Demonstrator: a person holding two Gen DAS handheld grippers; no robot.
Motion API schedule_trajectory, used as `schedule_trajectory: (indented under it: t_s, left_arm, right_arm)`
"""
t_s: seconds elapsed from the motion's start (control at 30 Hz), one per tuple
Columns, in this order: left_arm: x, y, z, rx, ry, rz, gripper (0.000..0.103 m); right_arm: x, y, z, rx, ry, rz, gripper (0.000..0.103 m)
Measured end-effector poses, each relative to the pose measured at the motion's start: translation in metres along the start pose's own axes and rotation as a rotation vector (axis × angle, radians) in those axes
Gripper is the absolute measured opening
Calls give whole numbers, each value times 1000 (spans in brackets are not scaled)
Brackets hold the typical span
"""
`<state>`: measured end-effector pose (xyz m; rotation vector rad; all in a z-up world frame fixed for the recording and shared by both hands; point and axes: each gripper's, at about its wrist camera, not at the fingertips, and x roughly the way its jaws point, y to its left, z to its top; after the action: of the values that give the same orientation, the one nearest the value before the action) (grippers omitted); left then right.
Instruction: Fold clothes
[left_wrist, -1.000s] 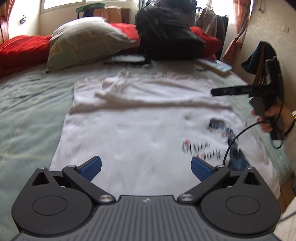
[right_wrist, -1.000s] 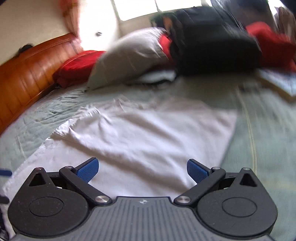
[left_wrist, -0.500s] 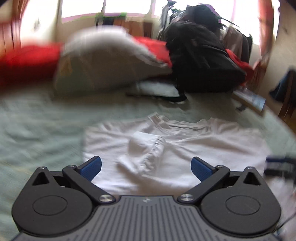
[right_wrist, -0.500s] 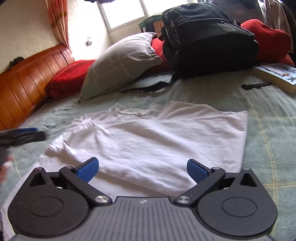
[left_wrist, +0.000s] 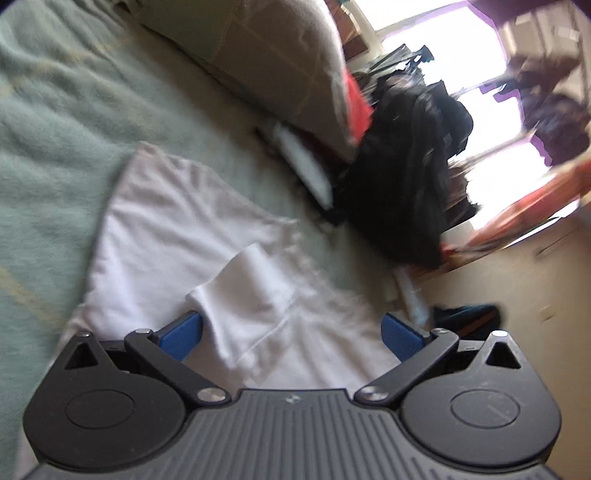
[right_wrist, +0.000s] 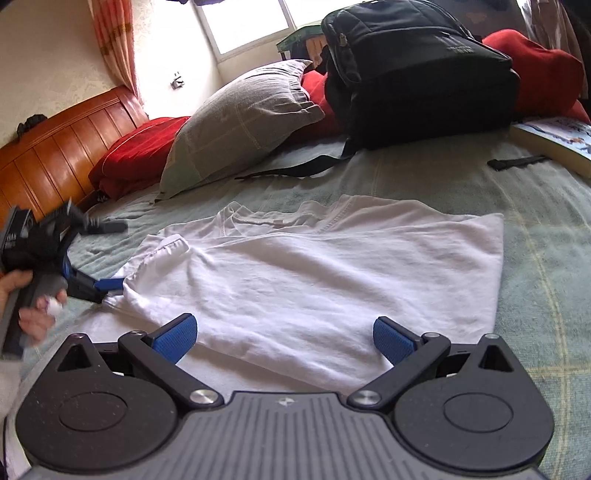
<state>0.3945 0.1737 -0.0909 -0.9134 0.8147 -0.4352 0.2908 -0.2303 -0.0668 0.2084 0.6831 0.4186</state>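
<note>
- My left gripper (left_wrist: 291, 334) has its jaws spread wide, the ribbed blue pads apart, one pad touching a raised fold of sleeve.
- My right gripper (right_wrist: 284, 338) is likewise wide open, holding nothing.
- The white T-shirt (right_wrist: 332, 273), soft and creased cotton, lies flat on the green blanket (right_wrist: 546, 258), its near edge just before my right jaws.
- A grey pillow (right_wrist: 236, 122) and a black backpack (right_wrist: 421, 70) sit beyond the shirt's collar.
</note>
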Motion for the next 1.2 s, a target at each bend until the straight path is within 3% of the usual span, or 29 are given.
schedule_trajectory:
  t_s: [0.03,0.1,0.2,0.3,0.37,0.4,0.47,0.5,0.63,0.87,1.03,1.1,1.2]
  left_arm:
    - [2,1,1,-15,1,-34,102]
    - [8,6,-1,-14,23,-14,101]
    - [6,12,-6,11,5,-14,92]
    - [4,23,-2,-33,-16,20,68]
    - [0,33,-1,-88,-34,42,43]
    - [0,39,-1,-115,-43,49,38]
    - [1,47,-1,-145,-55,83,12]
    - [4,49,-2,-144,-55,117,9]
    - [8,33,-2,-67,-68,178,8]
    - [-19,-7,-15,115,-180,279,3]
    - [-32,-7,-29,145,-212,342,4]
    - [-37,-7,-35,159,-221,372,9]
    - [-48,-14,-42,208,-267,462,11]
  right_arm:
    - [1,0,0,2,1,2,103]
    - [4,-1,-1,7,3,5,103]
    - [2,-4,-1,22,0,10,103]
    - [1,-7,-2,37,-5,9,103]
    - [2,-8,-3,49,-8,9,103]
    - [2,-8,-3,51,-10,9,103]
    - [1,-8,-3,49,-11,7,103]
    - [1,-7,-4,50,-12,6,103]
    - [1,-8,-3,57,-12,4,103]
    - [0,-7,-3,47,-9,-11,103]
    - [4,-4,-3,25,-6,-26,103]
    - [4,-3,-3,19,-6,-29,103]
    - [3,-3,-3,15,-5,-29,103]
